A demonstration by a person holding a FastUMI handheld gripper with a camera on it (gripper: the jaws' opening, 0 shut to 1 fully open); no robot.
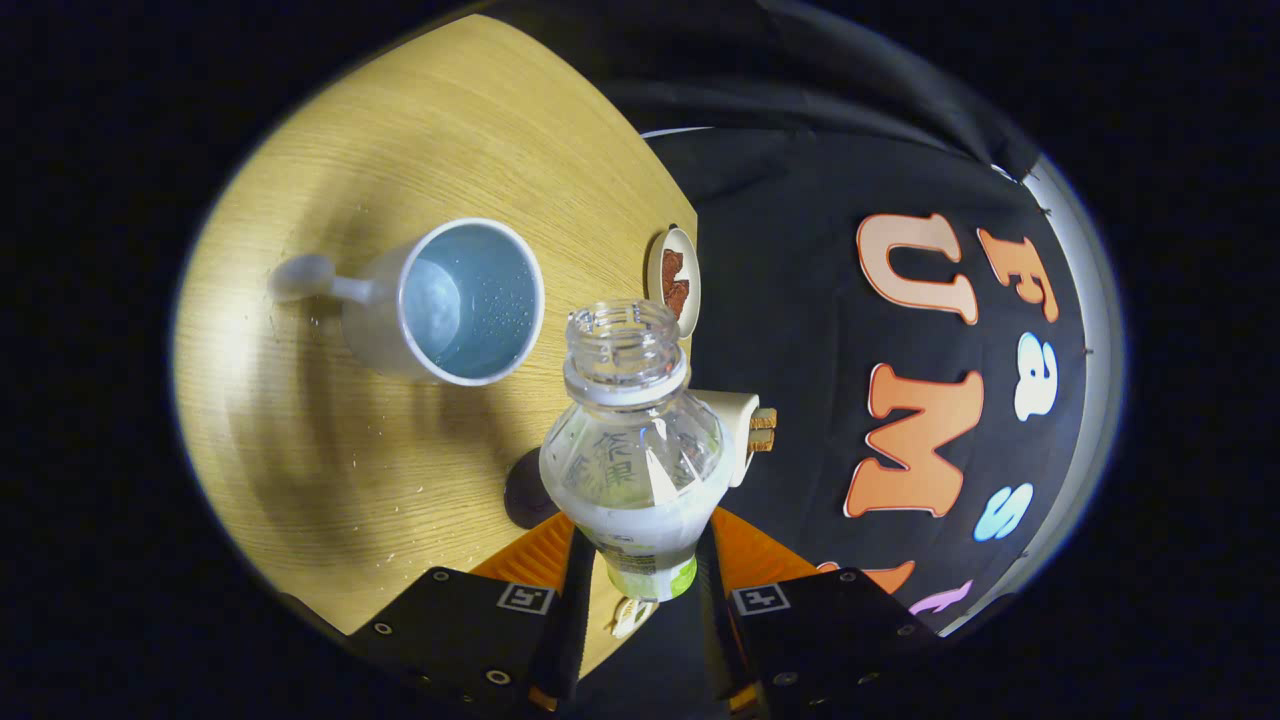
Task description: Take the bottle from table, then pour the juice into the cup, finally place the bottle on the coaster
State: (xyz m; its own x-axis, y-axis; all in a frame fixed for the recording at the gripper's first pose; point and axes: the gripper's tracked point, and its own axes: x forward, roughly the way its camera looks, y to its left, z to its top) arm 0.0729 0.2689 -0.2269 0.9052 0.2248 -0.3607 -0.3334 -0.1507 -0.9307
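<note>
So the bottle (633,440) is already off the tabletop (330,440) and gripped, jaws closed on its lower body, one finger each side. It's tipped over with the open mouth aimed at the cup (455,305), which sits mid-tabletop. Looks like mid-pour or close to it (can't make out a stream, though the cup looks wet inside). Still left: finish pouring, then set the bottle on the coaster (527,490), the dark disc partly hidden behind the bottle, near the tabletop's edge
</note>
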